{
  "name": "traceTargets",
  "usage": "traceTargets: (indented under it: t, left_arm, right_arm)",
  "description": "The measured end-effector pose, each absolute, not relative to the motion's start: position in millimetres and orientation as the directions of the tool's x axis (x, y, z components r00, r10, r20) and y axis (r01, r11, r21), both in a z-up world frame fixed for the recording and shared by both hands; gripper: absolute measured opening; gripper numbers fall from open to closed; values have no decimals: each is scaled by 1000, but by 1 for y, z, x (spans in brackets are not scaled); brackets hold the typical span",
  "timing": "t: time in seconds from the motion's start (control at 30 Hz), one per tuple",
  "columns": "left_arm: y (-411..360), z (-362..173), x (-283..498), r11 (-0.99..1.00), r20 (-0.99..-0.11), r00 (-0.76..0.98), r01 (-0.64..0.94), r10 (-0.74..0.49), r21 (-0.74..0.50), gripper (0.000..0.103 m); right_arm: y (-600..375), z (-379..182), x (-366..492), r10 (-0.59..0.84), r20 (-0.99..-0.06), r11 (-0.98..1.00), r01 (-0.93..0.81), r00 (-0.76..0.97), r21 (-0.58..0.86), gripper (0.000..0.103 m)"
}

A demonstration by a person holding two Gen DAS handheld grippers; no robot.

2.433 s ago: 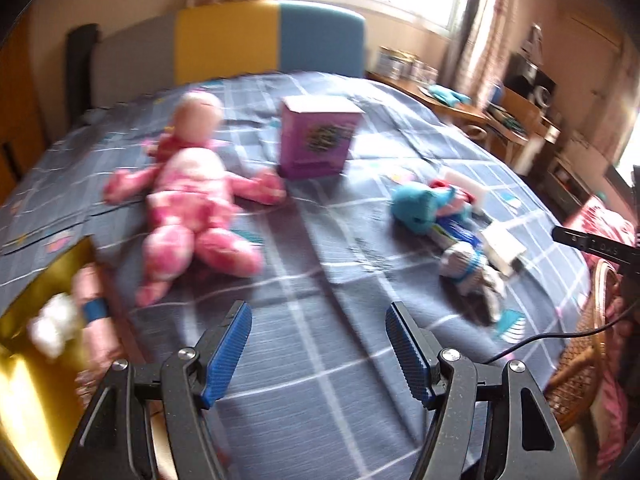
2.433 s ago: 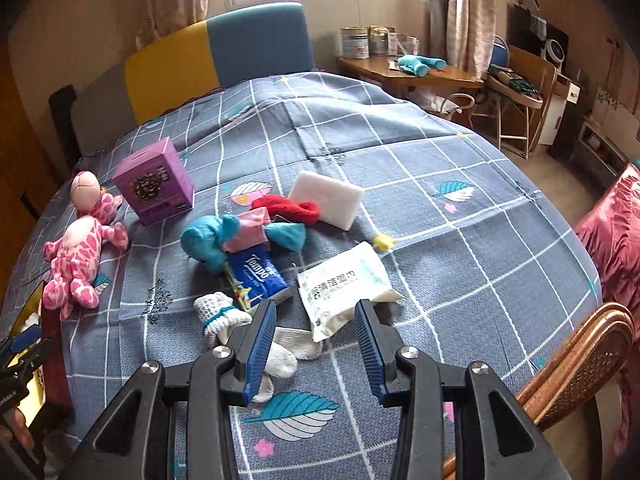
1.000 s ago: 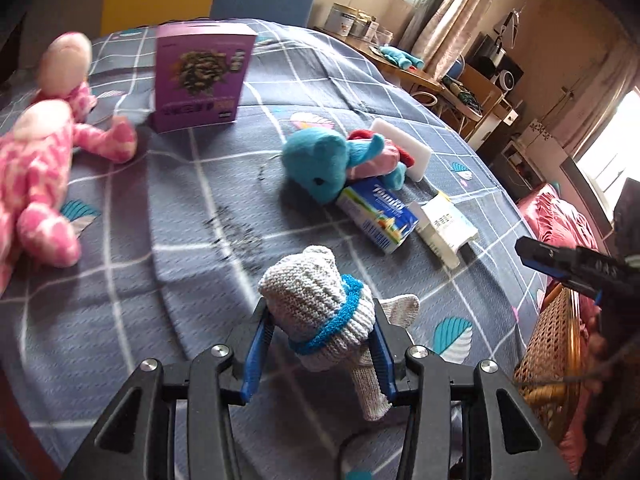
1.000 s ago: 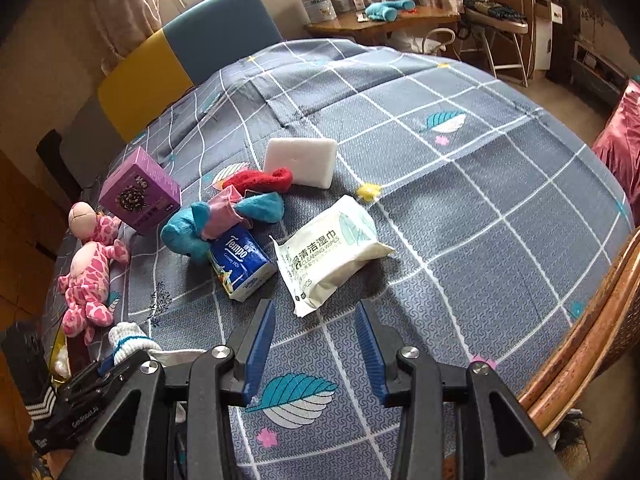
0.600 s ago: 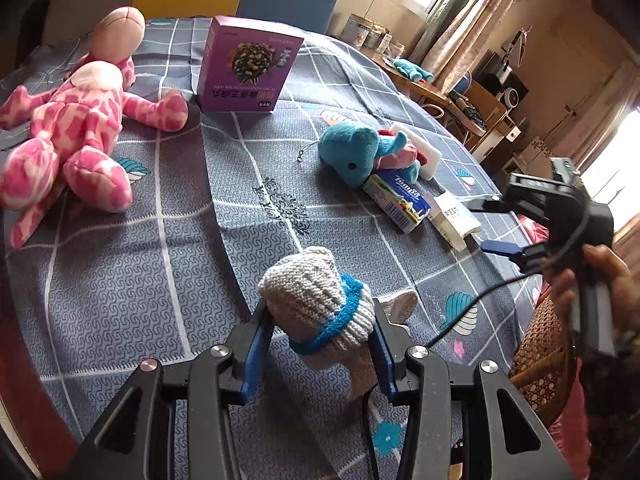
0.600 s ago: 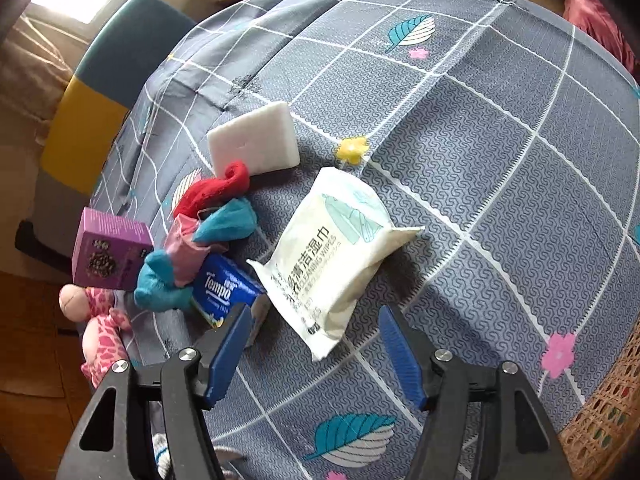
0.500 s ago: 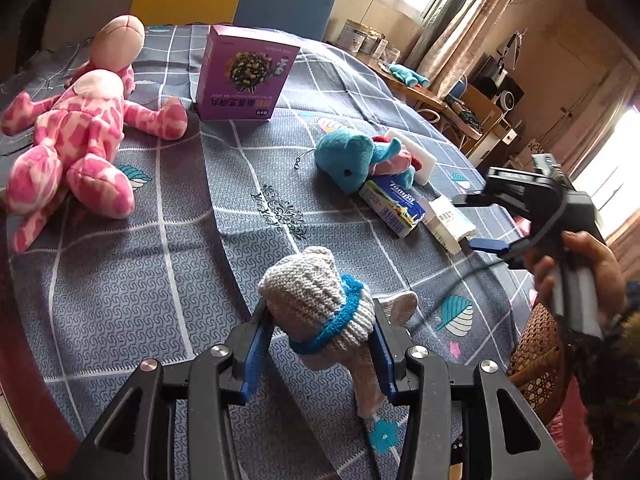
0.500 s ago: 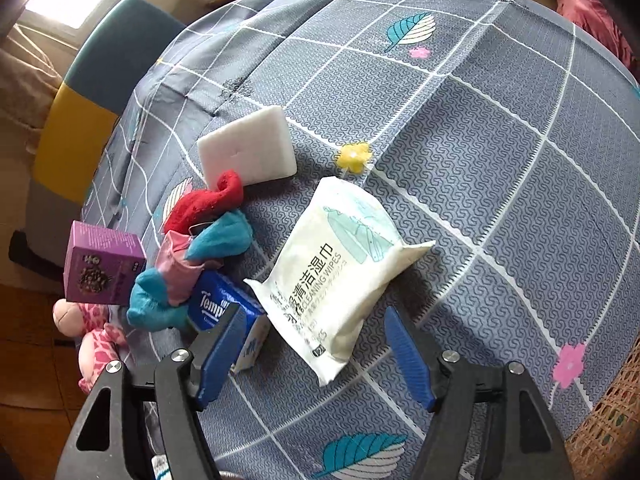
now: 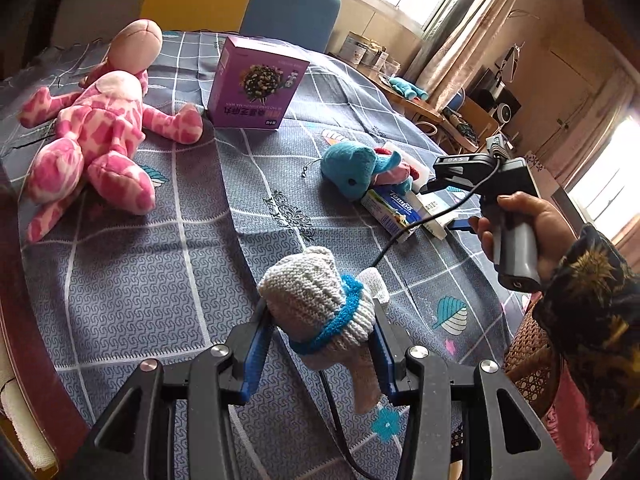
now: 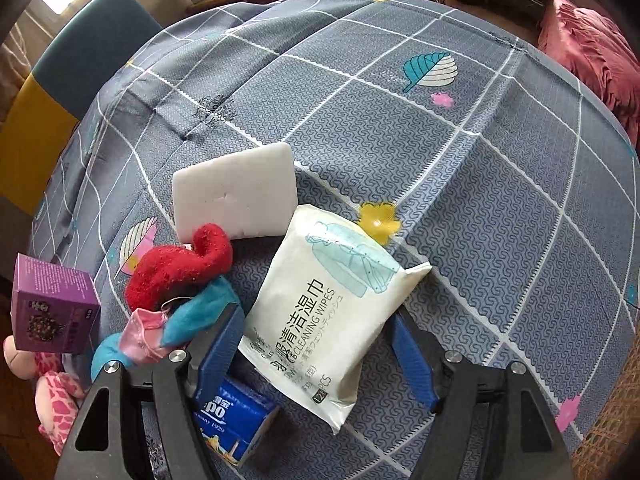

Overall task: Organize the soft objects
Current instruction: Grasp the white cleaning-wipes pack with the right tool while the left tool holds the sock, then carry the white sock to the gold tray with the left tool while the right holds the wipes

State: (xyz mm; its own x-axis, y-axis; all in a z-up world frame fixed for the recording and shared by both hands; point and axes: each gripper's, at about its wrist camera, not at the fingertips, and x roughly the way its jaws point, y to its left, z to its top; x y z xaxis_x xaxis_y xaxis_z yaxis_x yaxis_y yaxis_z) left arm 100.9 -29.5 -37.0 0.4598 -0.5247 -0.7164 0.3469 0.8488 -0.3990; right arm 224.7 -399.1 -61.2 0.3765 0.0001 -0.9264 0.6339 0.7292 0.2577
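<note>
My left gripper (image 9: 320, 312) is shut on a grey knitted sock (image 9: 312, 292) with a blue band, held just above the checked cloth. In the right wrist view, my right gripper (image 10: 316, 316) points steeply down with its jaws wide. A white wet-wipes pack (image 10: 332, 280) lies between its blue pads, which do not press on it. Beside the pack are a blue Tempo tissue pack (image 10: 232, 416), a red sock (image 10: 180, 268), a white sponge (image 10: 236, 200) and a blue elephant plush (image 9: 352, 168). A pink plush giraffe (image 9: 96, 140) lies at the left.
A purple box (image 9: 256, 84) stands upright behind the giraffe. A wicker chair (image 9: 528, 360) sits at the cloth's right edge, under the person's sleeve (image 9: 592, 320). Red fabric (image 10: 592, 52) lies beyond the far right edge. A cluttered desk (image 9: 408, 92) stands behind.
The left gripper took hold of the knitted sock and lifted it off the cloth. The right gripper opened wider, tipped down and sank over the wipes pack.
</note>
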Motion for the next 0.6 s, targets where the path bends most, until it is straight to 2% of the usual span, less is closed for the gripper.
traceTargets:
  t: [0.23,0.37,0.43,0.5,0.6]
  left_arm:
    - [-30,-40,101,841,-714,449,348,-537,-414,46]
    - [-31,-43,102,845,-719,449,347,-530,-406,46]
    - [-30,-44,103,847,-721,450,344,-527,-405,46]
    - [-27,-45,104,849,-720,453,336,-526,-408,46]
    - [-21,-44,105,850,-713,464,327,-525,-413,46]
  right_arm:
    - [-402,-68,239,-74,-939,716,673,337,185,76]
    - [-395,-71,250,-109,-946,760,639,304,118,79]
    - [-390,-71,253,-121,-949,802,592,291,79,77]
    - [-387,-67,249,-113,-949,834,547,294,70,67]
    - [-378,-57,237,-126,-942,891,452,310,30,62]
